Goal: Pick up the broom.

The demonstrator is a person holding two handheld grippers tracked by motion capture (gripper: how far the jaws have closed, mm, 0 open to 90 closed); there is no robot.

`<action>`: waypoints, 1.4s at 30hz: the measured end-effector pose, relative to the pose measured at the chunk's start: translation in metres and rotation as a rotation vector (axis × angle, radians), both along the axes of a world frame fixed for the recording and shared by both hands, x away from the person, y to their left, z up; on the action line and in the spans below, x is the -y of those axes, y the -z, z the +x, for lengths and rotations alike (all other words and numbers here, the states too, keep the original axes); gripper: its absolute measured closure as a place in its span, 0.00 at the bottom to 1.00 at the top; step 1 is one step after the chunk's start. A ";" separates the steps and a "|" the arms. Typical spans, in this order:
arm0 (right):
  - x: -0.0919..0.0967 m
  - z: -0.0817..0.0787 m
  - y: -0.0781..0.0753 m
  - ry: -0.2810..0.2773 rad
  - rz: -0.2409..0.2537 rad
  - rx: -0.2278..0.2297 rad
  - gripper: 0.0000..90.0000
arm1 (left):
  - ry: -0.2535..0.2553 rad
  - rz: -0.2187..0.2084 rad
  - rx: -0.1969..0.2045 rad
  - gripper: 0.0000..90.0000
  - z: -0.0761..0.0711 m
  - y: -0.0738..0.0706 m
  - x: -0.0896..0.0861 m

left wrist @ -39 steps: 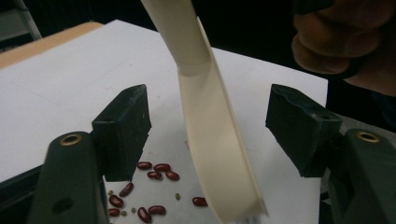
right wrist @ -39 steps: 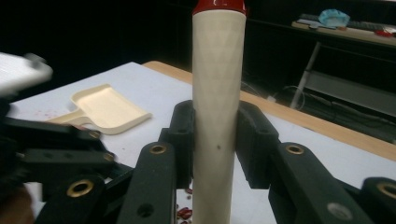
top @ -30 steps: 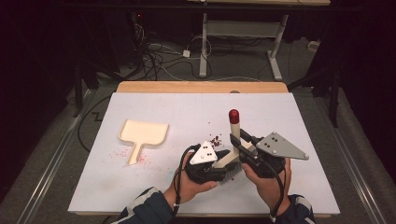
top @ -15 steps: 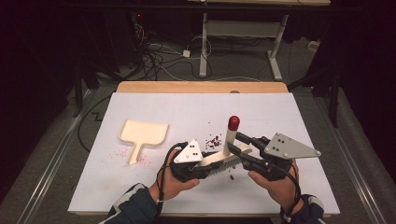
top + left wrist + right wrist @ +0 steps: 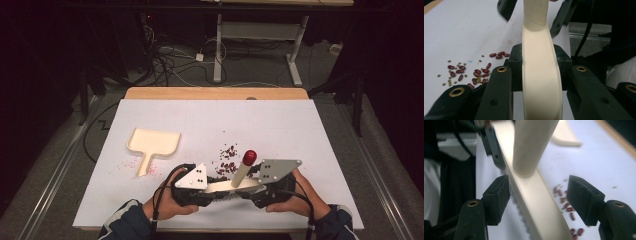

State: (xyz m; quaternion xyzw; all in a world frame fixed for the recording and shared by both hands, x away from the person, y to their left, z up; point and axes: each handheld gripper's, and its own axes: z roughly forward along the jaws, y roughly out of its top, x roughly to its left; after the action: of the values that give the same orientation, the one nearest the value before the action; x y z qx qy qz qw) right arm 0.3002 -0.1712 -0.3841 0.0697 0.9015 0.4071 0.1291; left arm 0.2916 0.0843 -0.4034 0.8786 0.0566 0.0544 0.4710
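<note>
I have both hand-held grippers low at the near edge of the counter (image 5: 310, 130), close together, with a cream brush (image 5: 235, 186) lying across between them. My left hand-held gripper (image 5: 537, 67) is clenched on the brush's flat back, its pads tight against both sides. My right hand-held gripper (image 5: 541, 195) is released: its jaws stand apart on either side of the brush, the right pad well clear of it. The brush's round handle rises at a tilt to its red tip (image 5: 249, 155), and bristles show under the back in the right gripper view.

Just beyond the brush lies a scatter of red beans (image 5: 228, 159). The cream dustpan (image 5: 152, 143) sits well apart to the left, handle toward me. The far half of the counter and its right side are bare and free for moving; near me little room is left before the edge.

Since a second ago, the brush has tipped from nearly upright to low and slanted, and my hands have spread wider apart.
</note>
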 end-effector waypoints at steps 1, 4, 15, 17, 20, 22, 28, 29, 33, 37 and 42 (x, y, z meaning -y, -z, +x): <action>-0.002 0.001 0.004 -0.025 -0.012 -0.014 0.40 | 0.008 -0.007 -0.004 0.73 0.000 0.000 0.000; -0.007 0.003 0.012 -0.072 -0.031 -0.041 0.47 | 0.025 -0.013 -0.008 0.73 -0.001 0.000 0.001; -0.010 0.002 0.016 -0.155 -0.013 -0.080 0.74 | -0.006 -0.009 0.017 0.63 0.000 -0.001 0.002; -0.008 0.004 0.015 -0.134 -0.010 -0.075 0.74 | -0.043 0.003 0.043 0.58 0.000 -0.002 0.000; -0.004 0.006 0.013 -0.087 -0.002 -0.071 0.74 | -0.122 0.007 0.062 0.50 0.003 -0.002 -0.007; -0.001 0.008 0.012 -0.057 0.001 -0.060 0.74 | -0.167 0.005 0.091 0.46 0.004 -0.003 -0.014; 0.011 0.016 0.005 0.030 0.031 -0.048 0.74 | -0.345 0.011 0.198 0.30 0.001 -0.001 -0.046; 0.013 0.016 0.004 0.044 0.032 -0.041 0.74 | -0.373 0.015 0.213 0.29 0.001 0.001 -0.053; 0.020 0.021 0.001 0.105 0.055 -0.028 0.74 | -0.455 0.006 0.210 0.26 0.001 0.011 -0.079; 0.027 0.025 -0.001 0.175 0.078 -0.020 0.74 | -0.527 0.033 0.203 0.24 0.000 0.022 -0.103; 0.034 0.029 -0.004 0.253 0.082 -0.001 0.74 | -0.586 0.064 0.187 0.22 -0.007 0.035 -0.126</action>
State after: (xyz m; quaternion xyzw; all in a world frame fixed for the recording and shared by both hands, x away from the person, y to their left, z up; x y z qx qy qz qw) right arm 0.3293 -0.2055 -0.3799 0.1882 0.8681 0.4241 0.1761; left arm 0.2850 0.2103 -0.4380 0.8305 0.2623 0.2702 0.4104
